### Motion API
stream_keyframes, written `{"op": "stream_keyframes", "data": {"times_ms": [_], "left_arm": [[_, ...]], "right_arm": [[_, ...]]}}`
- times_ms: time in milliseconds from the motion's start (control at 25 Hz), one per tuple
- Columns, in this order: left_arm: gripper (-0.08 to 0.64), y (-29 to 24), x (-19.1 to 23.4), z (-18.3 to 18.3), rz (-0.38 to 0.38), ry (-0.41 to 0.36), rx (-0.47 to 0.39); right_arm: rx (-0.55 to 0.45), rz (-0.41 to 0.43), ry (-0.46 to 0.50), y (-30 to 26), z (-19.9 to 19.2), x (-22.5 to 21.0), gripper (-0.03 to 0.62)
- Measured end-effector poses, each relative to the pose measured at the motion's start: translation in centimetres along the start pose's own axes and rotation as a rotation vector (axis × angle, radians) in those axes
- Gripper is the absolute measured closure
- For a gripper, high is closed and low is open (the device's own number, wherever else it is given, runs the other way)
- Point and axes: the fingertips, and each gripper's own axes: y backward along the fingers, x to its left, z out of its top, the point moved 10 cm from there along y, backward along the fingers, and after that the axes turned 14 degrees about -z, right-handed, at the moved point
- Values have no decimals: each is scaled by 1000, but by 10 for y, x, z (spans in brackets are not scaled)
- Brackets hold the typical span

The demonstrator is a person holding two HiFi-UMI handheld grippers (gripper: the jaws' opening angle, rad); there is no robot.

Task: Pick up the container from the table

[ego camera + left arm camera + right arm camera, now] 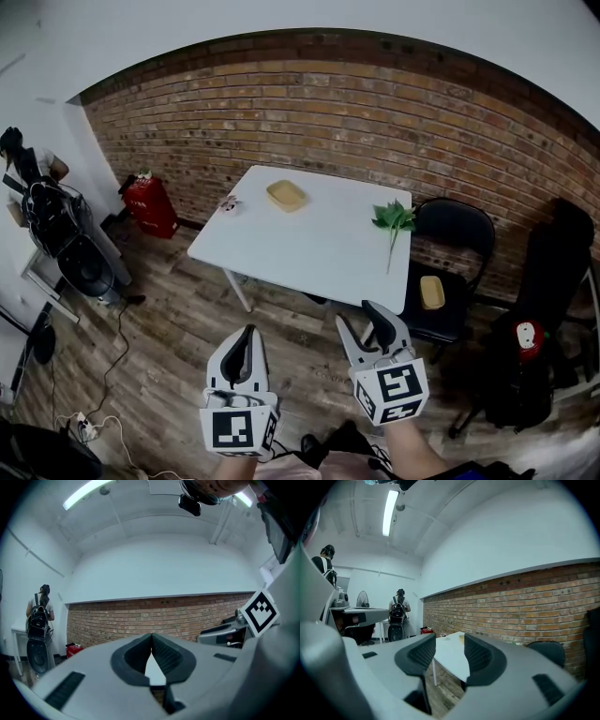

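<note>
While the left gripper [249, 332] has its jaws together and the right gripper [356, 315] holds them apart and empty, the shallow yellow container [286, 195] sits near the table [309, 253]'s far edge, likely light, rigid plastic, best pinched across its rim.

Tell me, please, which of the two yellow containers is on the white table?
The yellow container near the white table's far edge; the other container lies on the black chair at its right.
</note>
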Motion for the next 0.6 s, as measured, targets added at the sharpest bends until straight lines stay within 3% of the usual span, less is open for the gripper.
{"op": "stream_keyframes", "data": {"times_ms": [600], "left_arm": [[551, -57, 52, -28, 28, 21, 58]], "right_arm": [[29, 5, -1, -84, -8, -2, 410]]}}
